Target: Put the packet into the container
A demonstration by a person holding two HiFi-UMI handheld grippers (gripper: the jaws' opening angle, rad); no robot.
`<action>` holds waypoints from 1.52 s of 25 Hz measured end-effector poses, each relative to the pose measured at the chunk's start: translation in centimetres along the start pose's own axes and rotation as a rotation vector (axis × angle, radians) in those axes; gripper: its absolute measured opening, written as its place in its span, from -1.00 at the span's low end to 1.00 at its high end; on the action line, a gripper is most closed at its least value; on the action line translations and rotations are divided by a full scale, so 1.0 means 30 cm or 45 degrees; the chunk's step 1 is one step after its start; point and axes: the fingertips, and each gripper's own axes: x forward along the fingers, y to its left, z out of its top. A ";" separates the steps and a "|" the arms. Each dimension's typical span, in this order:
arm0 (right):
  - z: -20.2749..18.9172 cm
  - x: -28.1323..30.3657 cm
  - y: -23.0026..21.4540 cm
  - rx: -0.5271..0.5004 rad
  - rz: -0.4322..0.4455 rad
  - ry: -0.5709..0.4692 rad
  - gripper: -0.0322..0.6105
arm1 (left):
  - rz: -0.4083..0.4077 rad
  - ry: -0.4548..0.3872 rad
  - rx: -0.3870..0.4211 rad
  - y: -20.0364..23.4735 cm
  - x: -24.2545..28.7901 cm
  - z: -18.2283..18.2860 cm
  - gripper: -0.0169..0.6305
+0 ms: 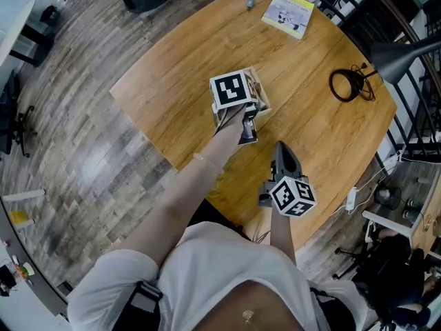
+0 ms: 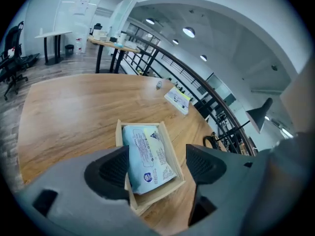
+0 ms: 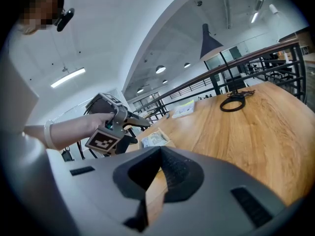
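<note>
A pale blue and white packet (image 2: 147,154) lies inside the shallow wooden container (image 2: 170,142) on the round wooden table (image 1: 172,81). My left gripper (image 2: 157,168) hovers just above the near end of the packet. Its jaws stand wide open, with the dark pads (image 2: 110,171) clear of the packet on either side. In the head view its marker cube (image 1: 233,90) covers most of the container (image 1: 261,99). My right gripper (image 1: 284,156) rests low near the table's front edge, shut with nothing between its jaws. The right gripper view shows the packet (image 3: 156,139) beyond the left gripper.
A yellow and white booklet (image 1: 289,12) and a small blue object (image 1: 250,0) lie at the far side of the table. A coiled black cable (image 1: 348,85) sits to the right, below a black lamp shade (image 1: 403,57). A railing runs behind.
</note>
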 end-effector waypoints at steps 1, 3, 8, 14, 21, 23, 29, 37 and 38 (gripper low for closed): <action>0.001 0.004 0.004 -0.002 0.001 -0.002 -0.87 | -0.029 -0.013 0.017 -0.007 -0.016 0.001 0.20; 0.001 0.012 0.016 -0.006 0.002 -0.008 -0.87 | -0.079 -0.039 0.054 -0.017 -0.043 0.001 0.19; 0.017 0.033 0.032 -0.018 -0.011 -0.043 -0.87 | -0.039 -0.130 0.193 0.016 -0.114 0.004 -0.65; 0.076 0.068 0.075 -0.068 -0.006 -0.102 -0.87 | -0.151 -0.286 0.379 -0.013 -0.152 0.018 -0.92; 0.123 0.075 0.134 -0.129 -0.018 -0.162 -0.87 | -0.388 -0.458 0.680 -0.104 -0.246 -0.013 -0.92; 0.140 0.075 0.162 -0.156 -0.015 -0.185 -0.87 | -0.474 -0.528 0.771 -0.142 -0.293 -0.027 -0.92; 0.223 0.045 0.270 -0.260 0.013 -0.300 -0.87 | -0.626 -0.660 0.957 -0.185 -0.436 -0.088 -0.92; 0.215 -0.083 0.383 -0.439 0.002 -0.482 -0.87 | -0.678 -0.626 0.988 -0.023 -0.585 -0.200 -0.92; 0.196 -0.095 0.397 -0.442 0.002 -0.489 -0.87 | -0.675 -0.617 0.996 -0.004 -0.596 -0.215 -0.92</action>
